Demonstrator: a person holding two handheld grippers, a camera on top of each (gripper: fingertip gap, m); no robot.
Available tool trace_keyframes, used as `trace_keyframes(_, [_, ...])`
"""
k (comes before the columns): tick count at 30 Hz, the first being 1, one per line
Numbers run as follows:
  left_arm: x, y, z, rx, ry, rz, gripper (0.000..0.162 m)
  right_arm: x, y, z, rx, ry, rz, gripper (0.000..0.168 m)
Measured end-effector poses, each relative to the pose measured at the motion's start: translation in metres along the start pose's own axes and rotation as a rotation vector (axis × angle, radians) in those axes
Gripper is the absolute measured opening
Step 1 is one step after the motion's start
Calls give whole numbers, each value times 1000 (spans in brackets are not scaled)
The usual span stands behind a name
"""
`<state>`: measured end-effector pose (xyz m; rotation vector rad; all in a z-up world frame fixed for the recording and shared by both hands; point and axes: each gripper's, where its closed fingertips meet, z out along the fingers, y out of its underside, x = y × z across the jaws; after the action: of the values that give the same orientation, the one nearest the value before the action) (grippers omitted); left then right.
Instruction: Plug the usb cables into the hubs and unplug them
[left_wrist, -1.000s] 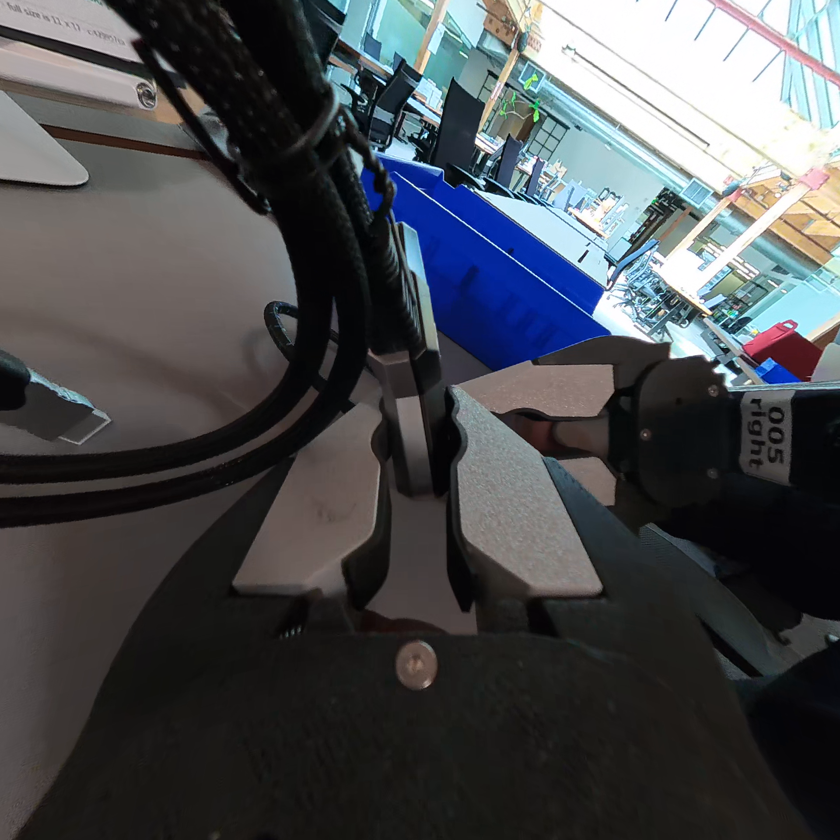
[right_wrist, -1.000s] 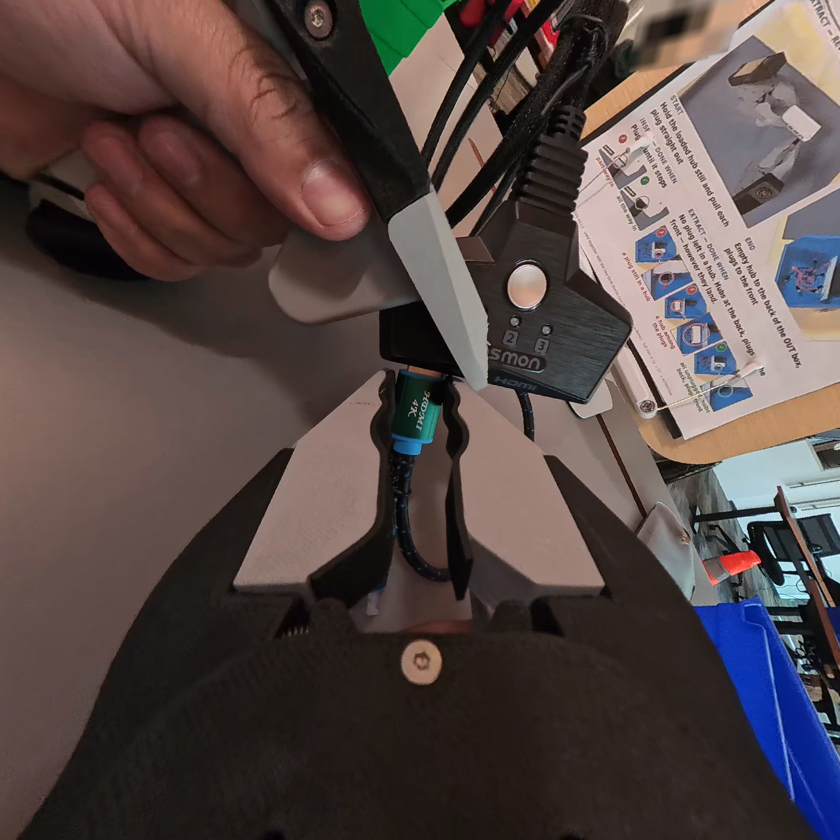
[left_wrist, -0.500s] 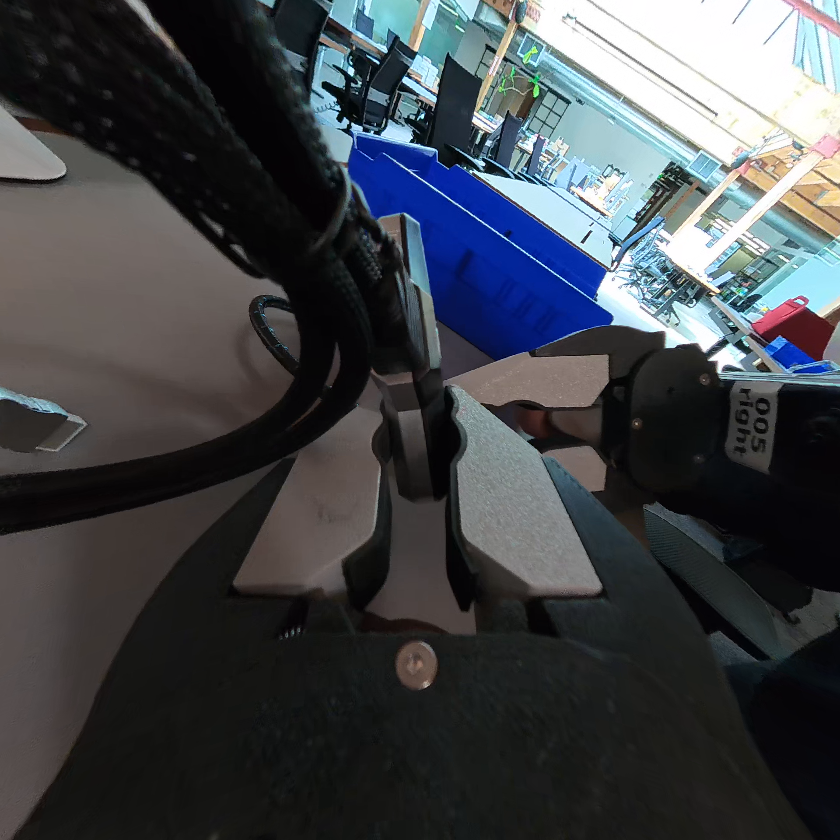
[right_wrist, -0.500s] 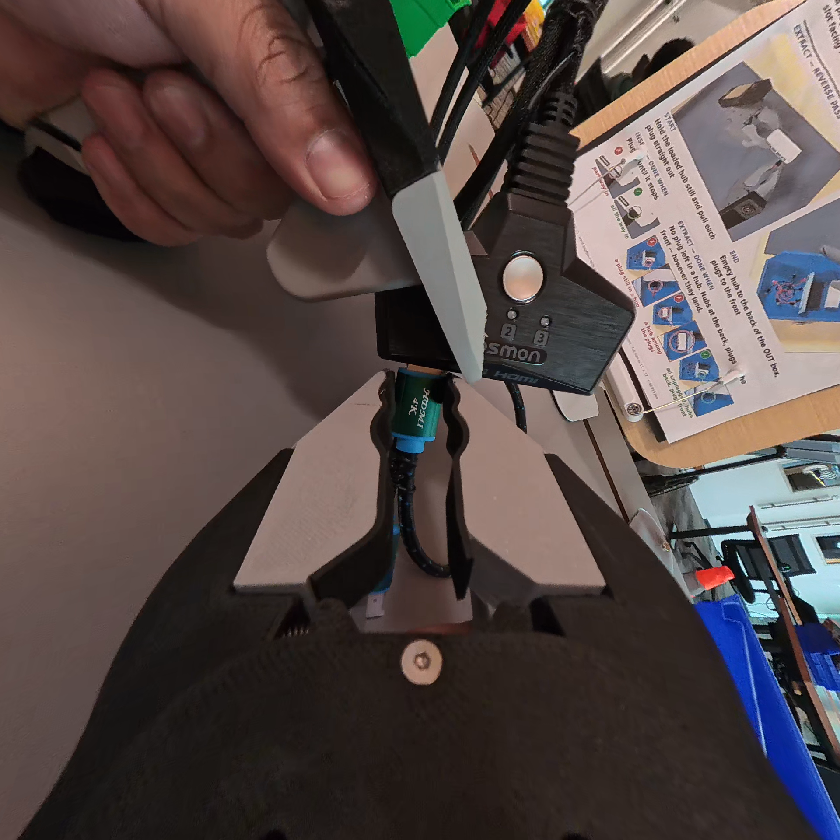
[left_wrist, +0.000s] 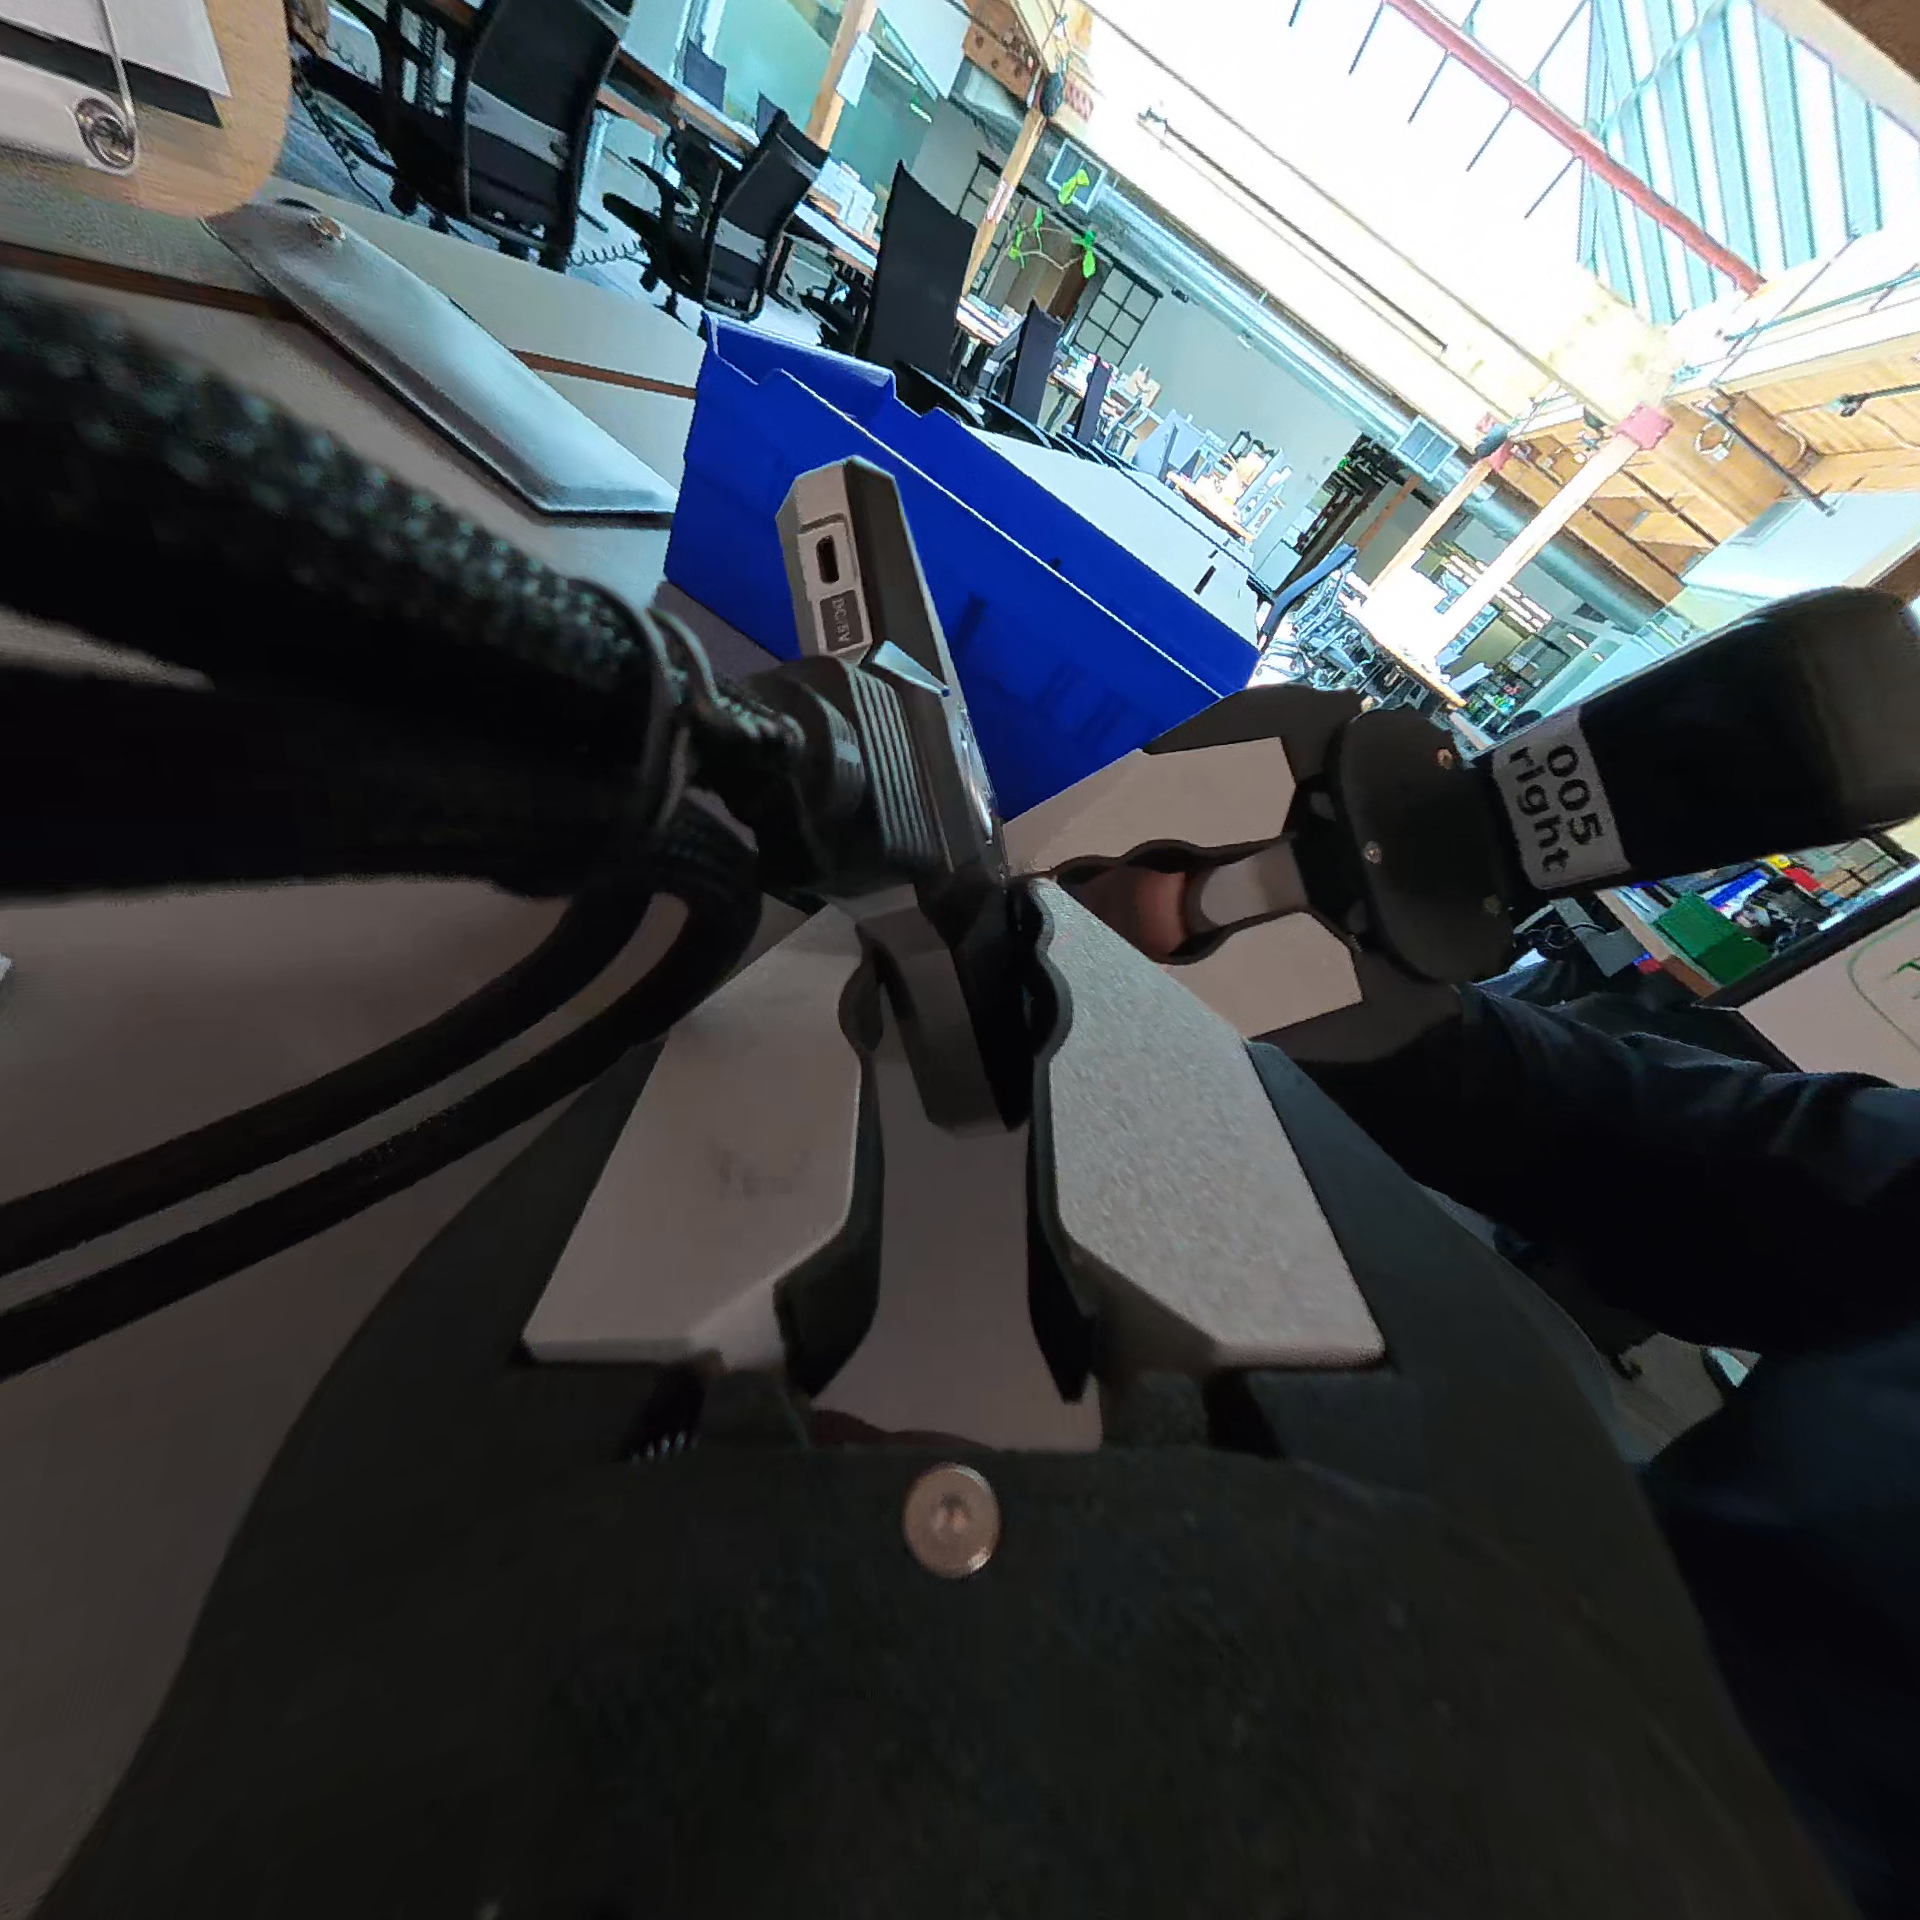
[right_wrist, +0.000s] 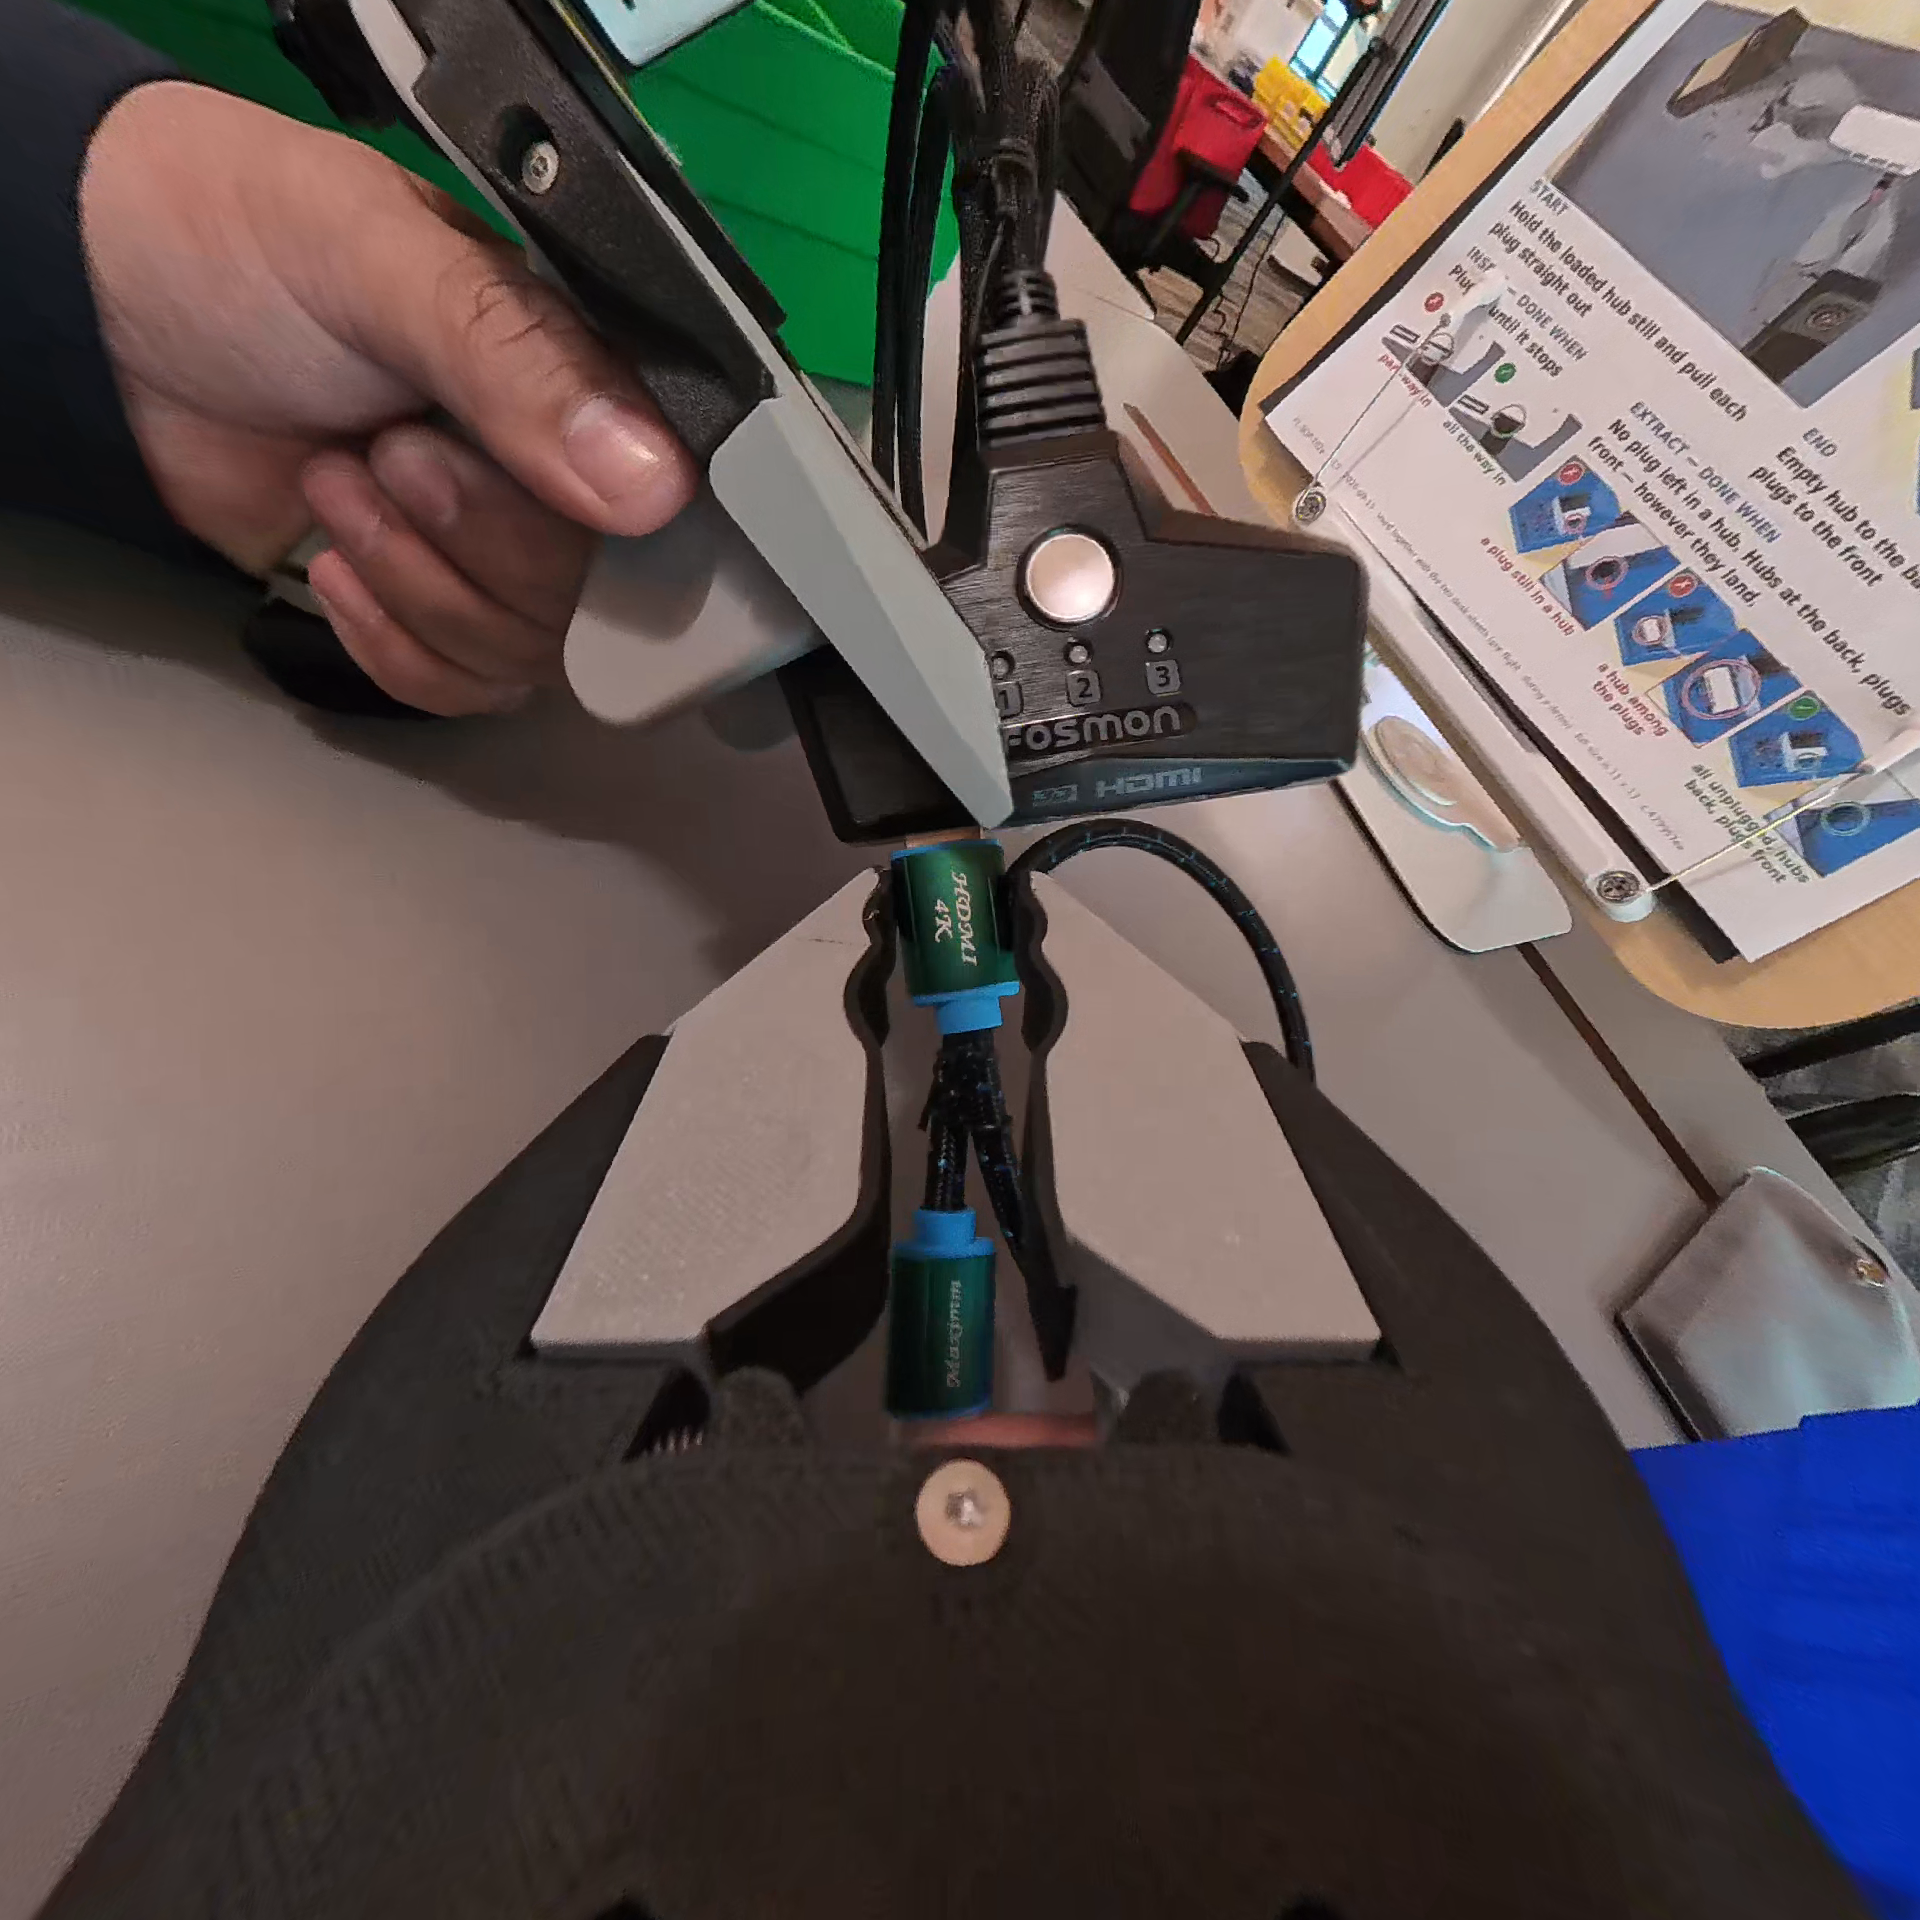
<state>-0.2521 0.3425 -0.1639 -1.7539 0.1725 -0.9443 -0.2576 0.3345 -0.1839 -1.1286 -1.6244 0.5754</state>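
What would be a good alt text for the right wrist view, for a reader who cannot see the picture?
The right gripper is shut on a green plug seated against a port of a black switch box, which the left gripper, held by a hand, clamps from the left above a grey table. An instruction sheet lies to the right.

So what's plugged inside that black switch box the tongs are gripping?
A green plug meets the black switch box at its near edge, pinched by the right tongs. A black cable enters opposite. The left tongs cover the rest.
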Motion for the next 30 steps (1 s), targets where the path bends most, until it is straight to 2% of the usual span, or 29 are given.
trace_keyframes(8, [-4, -3, -4, 12, 22, -52, 24, 5, 10, -6, -24, -8, -62, 18])
trace_keyframes(11, [-4, -1, -3, 3, 27, -66, 31, 7, 11, -5, -45, 22, -122, 18])
trace_keyframes(15, [1, 3, -1, -24, 54, -73, 33, 5, 3, -10, 15, 4, -155, 18])
trace_keyframes(20, [6, 5, 2, -32, 81, -76, 24, 4, -3, -12, 56, -4, -192, 18])
trace_keyframes(26, [2, -3, 2, 31, 44, -60, 19, 13, 1, -8, 21, 52, -95, 20])
trace_keyframes(29, [-5, -13, -3, 96, 28, -83, 19, 29, -3, -16, 30, 115, 42, 27])
trace_keyframes(30, [-7, -16, -5, 114, 28, -97, 19, 35, -5, -20, 43, 139, 105, 23])
